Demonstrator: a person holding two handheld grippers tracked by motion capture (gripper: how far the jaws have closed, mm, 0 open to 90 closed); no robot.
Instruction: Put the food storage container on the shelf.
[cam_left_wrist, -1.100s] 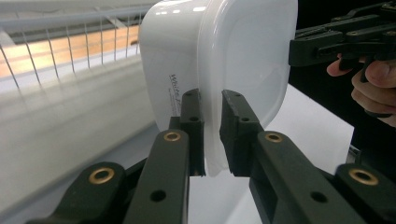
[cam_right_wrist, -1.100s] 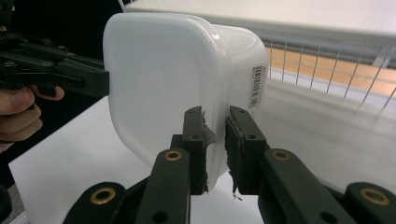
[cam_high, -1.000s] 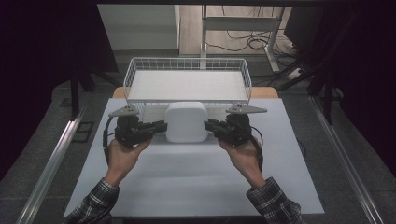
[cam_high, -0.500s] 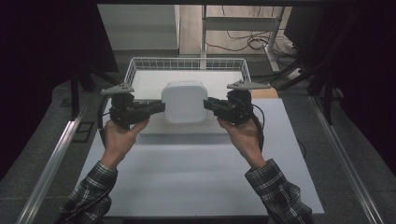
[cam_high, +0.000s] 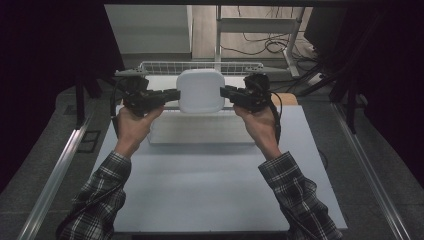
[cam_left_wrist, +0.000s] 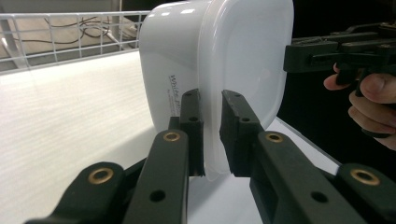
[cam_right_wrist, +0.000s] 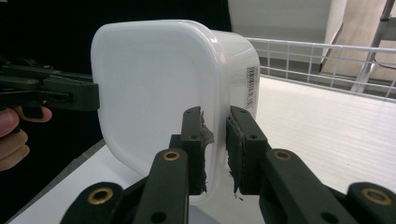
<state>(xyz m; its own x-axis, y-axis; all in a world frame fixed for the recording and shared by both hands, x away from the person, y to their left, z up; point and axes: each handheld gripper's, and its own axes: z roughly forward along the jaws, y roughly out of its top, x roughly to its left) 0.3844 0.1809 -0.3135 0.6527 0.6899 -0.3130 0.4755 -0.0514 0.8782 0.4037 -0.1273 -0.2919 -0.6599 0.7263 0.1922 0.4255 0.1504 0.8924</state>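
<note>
Both forearms extend forward and raised, the left gripper (cam_high: 172, 94) and right gripper (cam_high: 226, 91) pointing inward toward each other at equal height, each with jaws nearly closed, clamped on a thin rim.

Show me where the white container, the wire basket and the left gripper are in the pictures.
white container (cam_high: 201, 91), high view, middle of its flat face.
wire basket (cam_high: 165, 66), high view, its far wire wall.
left gripper (cam_left_wrist: 212, 135), left gripper view, between its jaw tips, which clamp the container's rim.
</note>
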